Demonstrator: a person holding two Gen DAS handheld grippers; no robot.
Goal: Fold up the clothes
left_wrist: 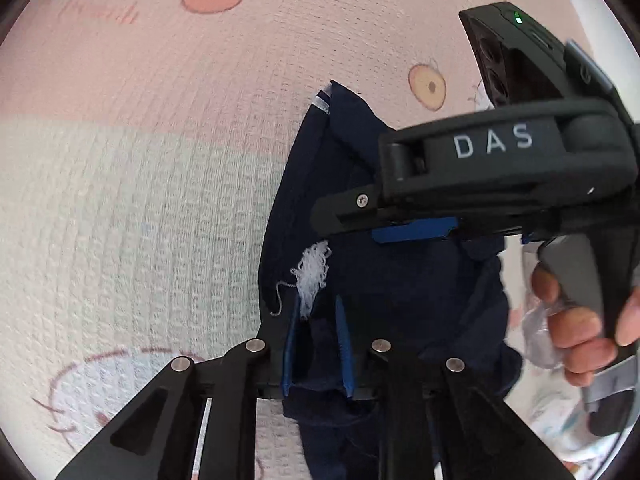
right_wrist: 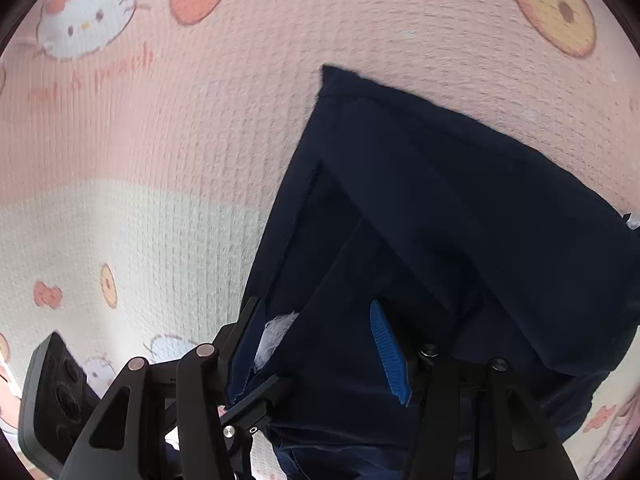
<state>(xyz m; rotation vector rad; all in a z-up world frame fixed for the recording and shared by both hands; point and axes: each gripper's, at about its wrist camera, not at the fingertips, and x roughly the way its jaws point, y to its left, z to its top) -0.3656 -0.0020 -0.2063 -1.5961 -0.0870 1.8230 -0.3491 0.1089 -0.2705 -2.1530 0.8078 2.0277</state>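
**Both claws at the near edge of the navy garment**

Navy garment [right_wrist: 460,216] lies part-folded on the fruit-print mat [left_wrist: 120,160], long axis running away from the person toward its far corner. Frayed white patch [left_wrist: 314,276] is my landmark. Left gripper [left_wrist: 318,354] sits just this side of the patch, jaws narrow, pinching cloth. Right gripper [right_wrist: 320,344] straddles the same patch, jaws wide, cloth between them, pads not visibly pressing. Left looks ready to lift; right must close first.
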